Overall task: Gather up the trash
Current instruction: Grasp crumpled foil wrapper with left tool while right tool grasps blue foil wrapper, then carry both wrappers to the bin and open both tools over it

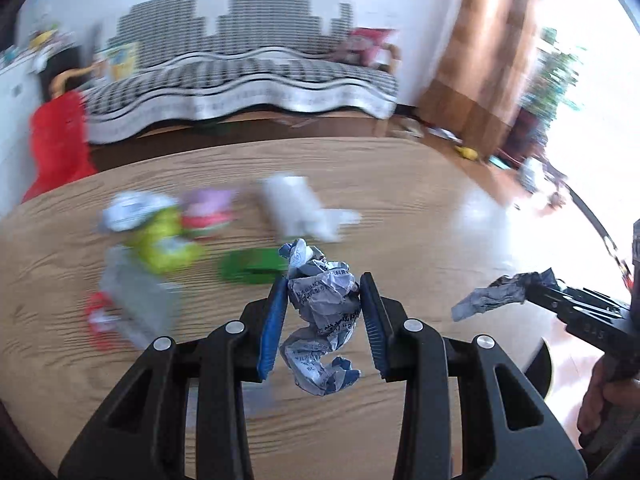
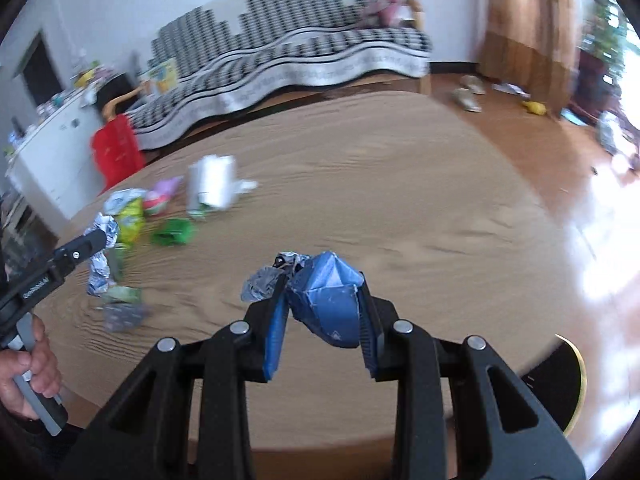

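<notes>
My left gripper is shut on a crumpled white-and-blue printed wrapper and holds it above the round wooden table. It also shows in the right wrist view at the left with its wrapper. My right gripper is shut on a crumpled blue wrapper with a silver end. It shows in the left wrist view at the right, holding the wrapper. More trash lies on the table: a green piece, a yellow-green bag, a white carton.
A sofa with a black-and-white cover stands behind the table. A red chair is at the table's far left. A dark round bin rim shows below the table's near right edge. Items lie on the floor at right.
</notes>
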A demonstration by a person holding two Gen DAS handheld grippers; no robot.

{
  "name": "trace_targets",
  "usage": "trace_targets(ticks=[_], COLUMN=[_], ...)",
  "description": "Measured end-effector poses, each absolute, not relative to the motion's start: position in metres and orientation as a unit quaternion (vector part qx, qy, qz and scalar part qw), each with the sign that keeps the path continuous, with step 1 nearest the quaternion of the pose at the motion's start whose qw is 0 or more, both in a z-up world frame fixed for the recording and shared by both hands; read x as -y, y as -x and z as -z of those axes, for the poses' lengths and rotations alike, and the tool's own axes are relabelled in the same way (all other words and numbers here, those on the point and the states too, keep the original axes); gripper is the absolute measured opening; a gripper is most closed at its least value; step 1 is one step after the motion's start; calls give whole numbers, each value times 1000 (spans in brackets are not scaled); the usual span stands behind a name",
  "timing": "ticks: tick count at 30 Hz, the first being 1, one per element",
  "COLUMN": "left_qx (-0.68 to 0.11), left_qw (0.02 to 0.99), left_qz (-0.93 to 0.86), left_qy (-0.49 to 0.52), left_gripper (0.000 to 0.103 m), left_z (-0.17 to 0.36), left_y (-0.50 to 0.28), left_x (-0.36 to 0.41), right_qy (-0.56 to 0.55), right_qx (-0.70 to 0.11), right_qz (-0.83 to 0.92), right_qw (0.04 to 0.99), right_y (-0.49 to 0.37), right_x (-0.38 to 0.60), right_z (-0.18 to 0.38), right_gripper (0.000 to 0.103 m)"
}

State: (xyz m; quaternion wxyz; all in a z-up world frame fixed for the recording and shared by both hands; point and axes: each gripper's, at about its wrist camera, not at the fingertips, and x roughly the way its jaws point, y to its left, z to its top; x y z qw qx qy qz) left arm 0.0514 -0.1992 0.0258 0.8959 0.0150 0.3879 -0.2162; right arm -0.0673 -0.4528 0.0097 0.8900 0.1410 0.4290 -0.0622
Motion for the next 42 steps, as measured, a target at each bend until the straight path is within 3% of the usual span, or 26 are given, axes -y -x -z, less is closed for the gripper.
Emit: trace_targets(ticks=[7, 15, 22, 31, 33, 35, 37, 42], left_qx=[-371, -368, -375, -387, -388, -392, -395, -403], left_qw=[863, 808, 773, 759, 759, 759, 757, 753], left_qz=[339, 450, 495, 504, 503, 501, 501, 502], left_qy=[-57, -97, -129, -143, -143, -140, -139, -141], left_gripper=[37, 37, 37, 37, 37, 37, 37, 37], left_z=[-9, 27, 55, 69, 70, 72, 73, 79], left_y=[1, 65, 99, 101, 102, 99, 102, 104], left_x=[346, 461, 513, 527, 529, 531, 532, 539], right_qy=[-170, -216, -255, -265, -264, -264, -260, -269], right_qx=[-428, -462, -536, -549, -545, -539, -531, -517], right_qz=[174, 267, 281, 269, 271, 273, 278, 291], right_qw=[870, 818, 754, 746, 748, 752, 757, 759], right_y=[154, 234, 254, 238, 236, 236, 237, 243], right_x=[566, 660, 696, 696, 694, 694, 693, 698], right_z=[11, 56, 112, 123, 121, 118, 114, 105], right_gripper=[32, 32, 32, 33, 38, 66, 79, 79])
